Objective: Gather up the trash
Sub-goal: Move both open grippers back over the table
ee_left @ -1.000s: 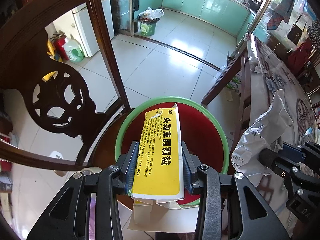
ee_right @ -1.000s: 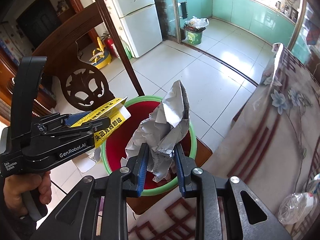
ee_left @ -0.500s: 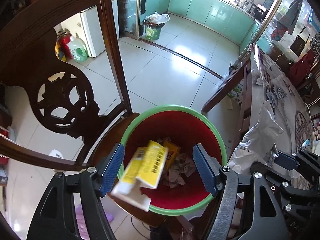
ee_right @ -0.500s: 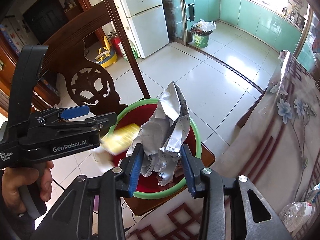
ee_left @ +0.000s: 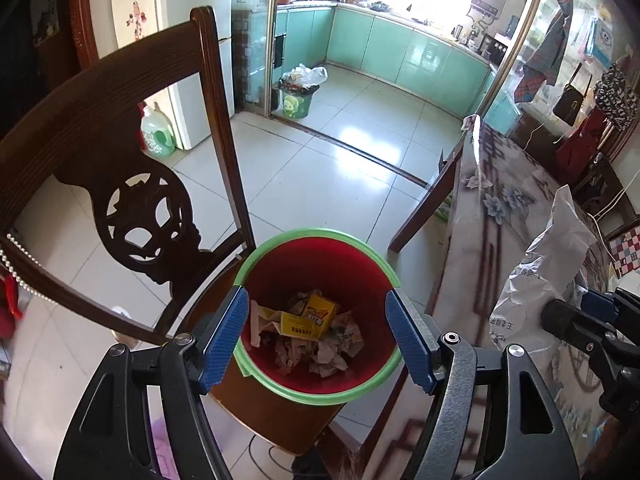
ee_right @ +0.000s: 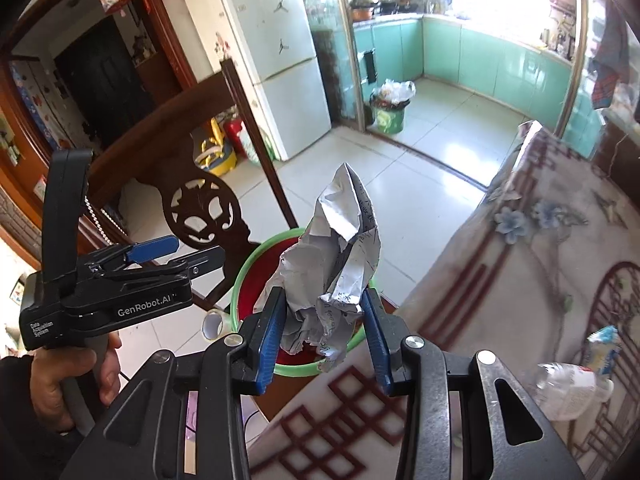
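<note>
Left wrist view: the left hand-held gripper (ee_left: 318,338) stands wide and empty above the red bin (ee_left: 256,258), which sits on the chair seat for an easy drop. The yellow box (ee_left: 310,318) it gripped a second ago now lies inside the bin.

Right wrist view: the right hand-held gripper (ee_right: 322,328), its jaws loosened since then, has the crumpled paper (ee_right: 336,264) between them, over the bin's rim.

The bin (ee_left: 316,240) mouth stood open from above, with trash only at the bottom. The chair back (ee_left: 132,216) rose close on its left, and the table (ee_left: 516,216) edge closed in on the right. Between them, the tiled floor (ee_left: 320,168) beyond lay unobstructed. The left gripper (ee_right: 160,258) stood just left of the bin, crowding that approach.
</note>
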The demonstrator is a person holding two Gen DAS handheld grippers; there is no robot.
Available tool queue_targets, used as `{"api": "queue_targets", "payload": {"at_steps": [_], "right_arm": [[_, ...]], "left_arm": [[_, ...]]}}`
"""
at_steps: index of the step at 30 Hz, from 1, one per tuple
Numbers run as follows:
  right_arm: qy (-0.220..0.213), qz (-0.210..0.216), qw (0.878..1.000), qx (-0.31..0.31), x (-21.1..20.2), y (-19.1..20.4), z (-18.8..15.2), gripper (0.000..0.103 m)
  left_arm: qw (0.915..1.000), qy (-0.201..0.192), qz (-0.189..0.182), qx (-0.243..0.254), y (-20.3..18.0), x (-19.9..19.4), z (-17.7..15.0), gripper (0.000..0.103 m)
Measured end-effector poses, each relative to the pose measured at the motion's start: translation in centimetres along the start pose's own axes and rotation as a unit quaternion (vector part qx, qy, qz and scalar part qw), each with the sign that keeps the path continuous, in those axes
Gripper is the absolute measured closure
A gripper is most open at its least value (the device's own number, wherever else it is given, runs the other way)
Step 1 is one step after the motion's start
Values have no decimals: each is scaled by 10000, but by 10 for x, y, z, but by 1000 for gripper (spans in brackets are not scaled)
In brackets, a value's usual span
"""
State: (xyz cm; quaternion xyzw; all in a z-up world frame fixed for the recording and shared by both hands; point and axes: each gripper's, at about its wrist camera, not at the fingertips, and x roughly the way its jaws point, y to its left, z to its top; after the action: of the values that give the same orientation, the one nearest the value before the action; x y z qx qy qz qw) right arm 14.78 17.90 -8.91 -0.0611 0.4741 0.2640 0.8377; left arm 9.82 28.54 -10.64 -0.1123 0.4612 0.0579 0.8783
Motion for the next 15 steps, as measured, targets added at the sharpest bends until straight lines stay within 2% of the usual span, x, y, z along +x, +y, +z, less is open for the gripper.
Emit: {"api": "queue_targets", "payload": {"at_steps": [5, 8, 13, 15], "right_arm": [[-480, -216, 9985, 117, -68, -22, -15, 65], [-641, -227, 9976, 157, -101, -41, -30, 57], [-696, -400, 9958, 442, -150, -107, -68, 54], [-646, -536, 9948, 580, -164, -148, -85, 54]], "left_arm": [[9984, -555, -51, 61, -35, -48, -12, 33], [9972, -737, -133, 42, -62, -72, -22, 33], [9949, -933, -212, 314, -116, -96, -46, 30], [9945, -931, -254, 409, -136, -99, -55, 27]]}}
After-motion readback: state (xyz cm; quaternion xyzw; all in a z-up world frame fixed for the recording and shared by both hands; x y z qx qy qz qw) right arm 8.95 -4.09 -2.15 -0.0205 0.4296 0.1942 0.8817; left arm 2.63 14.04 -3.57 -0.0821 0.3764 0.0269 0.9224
